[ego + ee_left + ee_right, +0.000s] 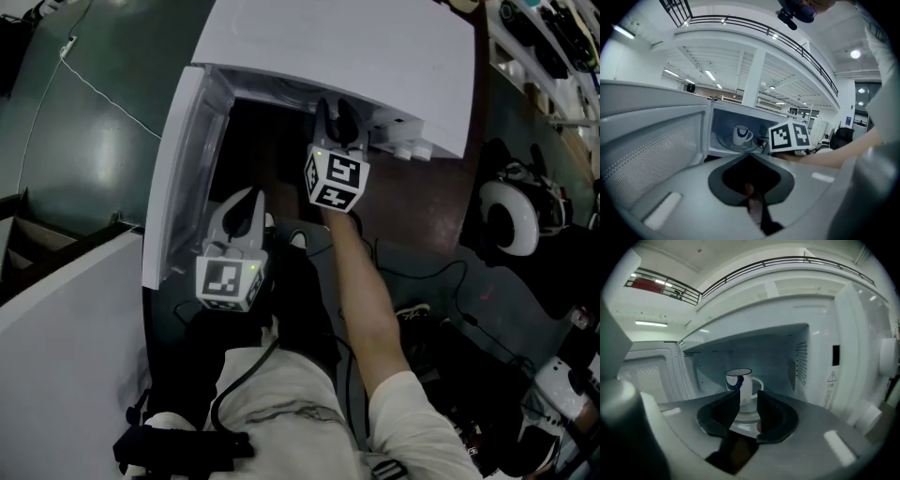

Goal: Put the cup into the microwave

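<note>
Forearm (364, 277) stretched toward microwave (375, 56); right hand-held gripper (338, 120) spread before cup (745, 385); left hand-held gripper (249, 202) pressed together.

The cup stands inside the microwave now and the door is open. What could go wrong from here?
1. The right gripper is open at the mouth of the microwave, with the cup just ahead of its jaws; a crooked retreat might clip the cup and tip it.
2. The door stands open beside the left gripper; swinging it shut too early could strike the right gripper.
</note>
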A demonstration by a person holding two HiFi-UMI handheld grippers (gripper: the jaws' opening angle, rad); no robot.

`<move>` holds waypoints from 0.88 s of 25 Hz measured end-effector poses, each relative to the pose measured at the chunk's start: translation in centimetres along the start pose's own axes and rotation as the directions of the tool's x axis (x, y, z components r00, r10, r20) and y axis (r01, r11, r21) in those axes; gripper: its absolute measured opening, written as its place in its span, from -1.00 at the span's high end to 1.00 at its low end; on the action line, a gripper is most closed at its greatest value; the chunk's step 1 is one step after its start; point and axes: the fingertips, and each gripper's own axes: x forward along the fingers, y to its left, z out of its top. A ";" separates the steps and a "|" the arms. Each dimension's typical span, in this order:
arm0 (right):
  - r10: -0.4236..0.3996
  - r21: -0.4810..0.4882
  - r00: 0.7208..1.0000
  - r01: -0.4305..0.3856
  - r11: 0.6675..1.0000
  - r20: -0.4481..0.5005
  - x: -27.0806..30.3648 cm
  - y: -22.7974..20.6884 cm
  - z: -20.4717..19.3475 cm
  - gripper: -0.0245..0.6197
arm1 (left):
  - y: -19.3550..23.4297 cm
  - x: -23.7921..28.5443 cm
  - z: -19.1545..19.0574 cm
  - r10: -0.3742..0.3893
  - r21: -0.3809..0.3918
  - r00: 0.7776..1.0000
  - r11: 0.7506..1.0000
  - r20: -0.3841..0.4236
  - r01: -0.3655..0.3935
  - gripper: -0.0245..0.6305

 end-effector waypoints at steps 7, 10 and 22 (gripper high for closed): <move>0.001 -0.047 1.000 0.000 0.999 0.016 -7.2 0.4 0.8 0.92 | -2.0 -0.5 1.8 -0.007 0.013 0.999 1.000 0.054 0.006 0.93; 0.011 -0.056 1.000 -0.010 0.998 0.020 -10.2 0.5 1.4 0.92 | -3.4 -1.0 2.5 -0.018 0.028 0.997 0.999 0.073 0.016 0.93; 0.086 -0.091 0.996 -0.084 0.992 0.025 -21.8 0.6 2.3 0.92 | -8.1 -6.3 2.7 0.005 0.072 0.992 0.997 0.124 -0.014 0.93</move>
